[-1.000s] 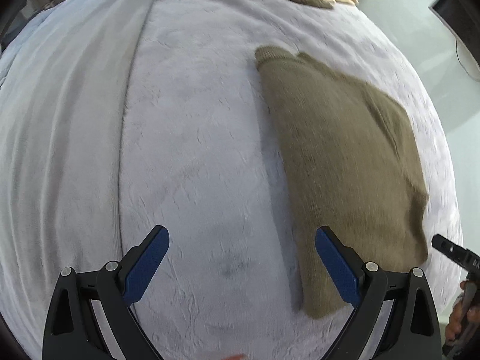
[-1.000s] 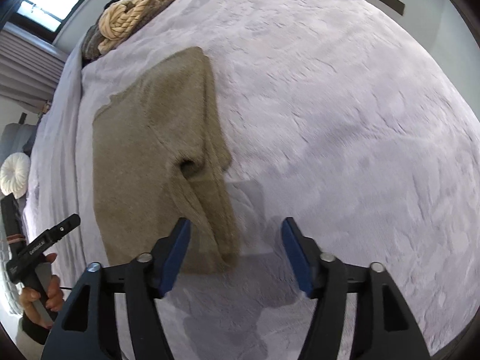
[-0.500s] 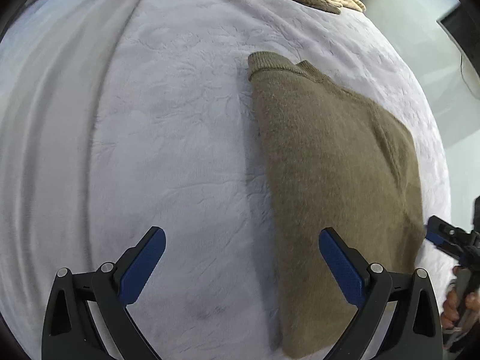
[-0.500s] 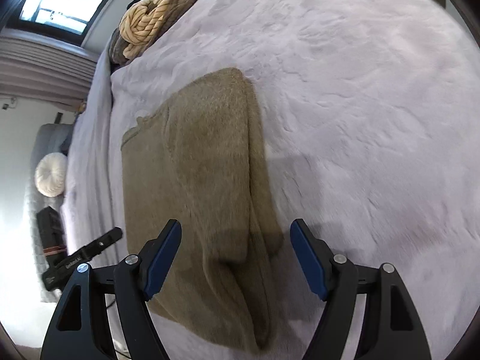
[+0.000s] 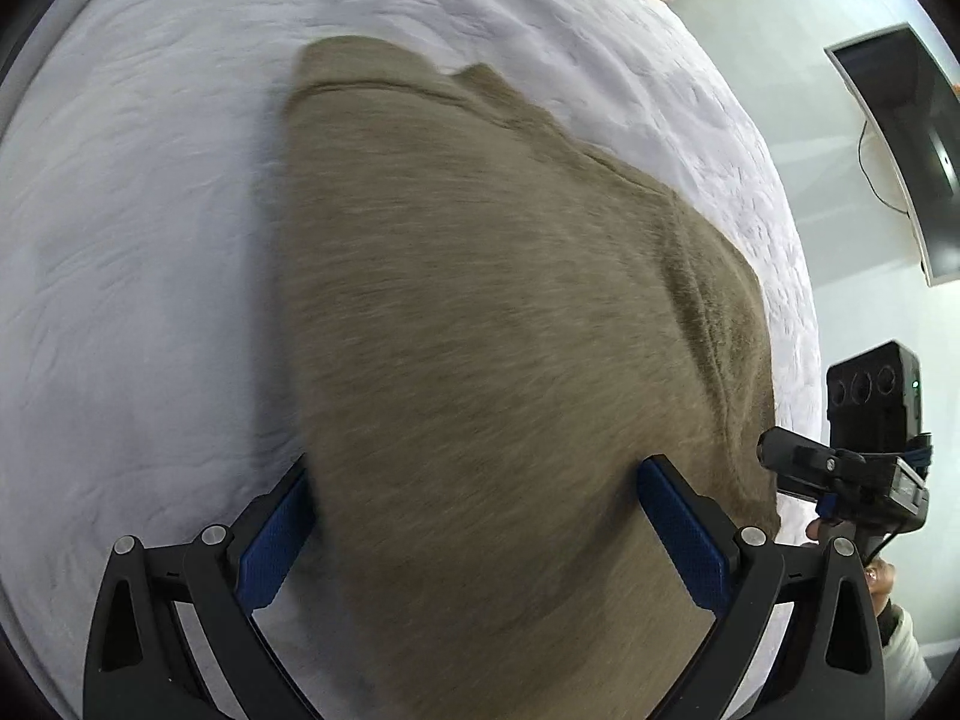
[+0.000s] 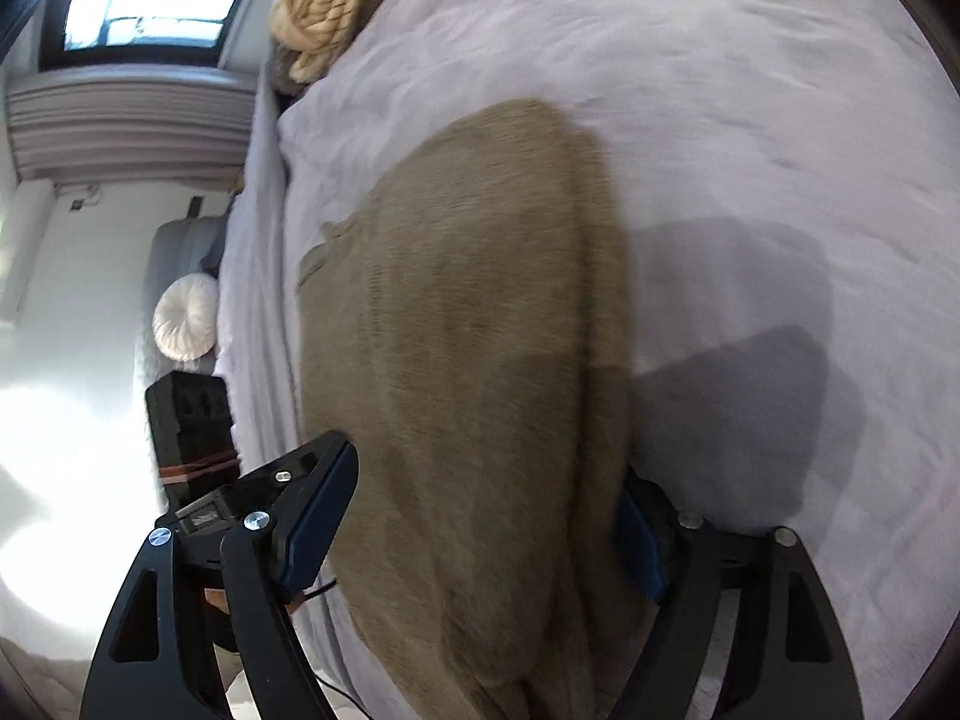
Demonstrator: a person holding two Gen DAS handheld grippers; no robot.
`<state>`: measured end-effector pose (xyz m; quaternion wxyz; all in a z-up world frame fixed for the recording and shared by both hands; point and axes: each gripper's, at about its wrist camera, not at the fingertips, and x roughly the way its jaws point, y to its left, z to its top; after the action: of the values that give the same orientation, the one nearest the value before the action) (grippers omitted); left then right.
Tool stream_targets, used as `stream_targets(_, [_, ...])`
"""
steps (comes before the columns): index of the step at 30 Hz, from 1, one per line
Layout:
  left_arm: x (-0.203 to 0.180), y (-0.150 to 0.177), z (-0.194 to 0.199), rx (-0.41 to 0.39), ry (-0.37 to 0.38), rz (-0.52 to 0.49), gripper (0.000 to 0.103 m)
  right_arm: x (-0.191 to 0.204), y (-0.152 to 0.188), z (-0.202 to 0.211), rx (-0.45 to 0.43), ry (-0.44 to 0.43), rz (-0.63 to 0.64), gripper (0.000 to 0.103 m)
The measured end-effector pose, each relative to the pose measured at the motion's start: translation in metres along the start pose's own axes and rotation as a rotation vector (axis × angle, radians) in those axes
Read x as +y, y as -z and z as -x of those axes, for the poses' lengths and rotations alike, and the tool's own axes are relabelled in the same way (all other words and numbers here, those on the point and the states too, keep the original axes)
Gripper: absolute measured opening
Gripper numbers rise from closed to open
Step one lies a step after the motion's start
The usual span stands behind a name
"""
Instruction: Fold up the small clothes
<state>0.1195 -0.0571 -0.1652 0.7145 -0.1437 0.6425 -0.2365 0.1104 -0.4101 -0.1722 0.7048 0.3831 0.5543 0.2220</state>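
An olive-brown knit sweater (image 5: 492, 330) lies flat on the pale lilac blanket (image 5: 138, 252) that covers the bed, folded lengthwise, with its ribbed band at the far end and a folded sleeve layer running along its right side. The left tongs (image 5: 474, 531) sit low over the near end of the sweater with their blue-padded fingers (image 5: 681, 534) spread wide apart; the left pad is at the sweater's left edge and the right pad rests over the knit, so the cloth fills the gap between them without being pinched. The right tongs (image 6: 480, 534) are likewise wide apart and straddle the near part of the sweater's right side, where the right pad (image 6: 639, 534) is partly hidden behind the raised folded edge. In the left wrist view the other handheld device (image 5: 852, 474) shows just off the sweater's near right corner. At the far end of the bed lies a heap of cream cable-knit clothing (image 6: 324, 18), and a round white cushion (image 6: 185, 317) sits beyond the bed's left side.
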Motion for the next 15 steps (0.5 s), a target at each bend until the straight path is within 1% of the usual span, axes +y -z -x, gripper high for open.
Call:
stream_targets(2, [-0.007,-0.002,-0.005,-0.002,-0.009,-0.004,0.102,0.007,-0.001,-0.009,0.021,-0.038,0.028,0.082])
stream_targets(4, [-0.007,-0.002,-0.008,-0.003,-0.023,0.001,0.102,0.009,-0.003,-0.018,0.039,-0.028,0.044,0.082])
stream_targets(7, [-0.008,-0.004,-0.012,0.001,-0.025,0.002,0.102,0.006,-0.005,-0.025,0.035,-0.026,0.006,0.079])
stream_targets(8, [-0.009,-0.004,-0.012,0.003,-0.026,0.004,0.102,0.007,-0.004,-0.026,0.032,-0.019,-0.008,0.069])
stream_targets(9, [-0.014,-0.009,-0.017,0.002,-0.028,0.002,0.102,0.008,-0.004,-0.027,0.033,-0.004,-0.013,0.050])
stream_targets(10, [-0.015,-0.008,-0.015,-0.008,-0.030,-0.001,0.096,0.009,-0.003,-0.028,0.037,0.016,-0.016,0.041])
stream_targets(11, [-0.016,-0.008,-0.013,-0.019,-0.030,-0.003,0.088,0.009,-0.001,-0.027,0.038,0.010,-0.023,0.034])
stream_targets(12, [-0.017,-0.006,-0.010,-0.029,-0.030,-0.007,0.084,0.010,0.001,-0.024,0.027,-0.017,-0.034,0.032])
stream_targets(14, [-0.020,-0.005,-0.002,-0.050,-0.021,-0.018,0.066,0.015,0.008,-0.015,0.003,-0.089,-0.058,0.032])
stream_targets(15, [-0.020,-0.004,0.002,-0.055,-0.013,-0.024,0.061,0.018,0.010,-0.013,0.000,-0.101,-0.060,0.032])
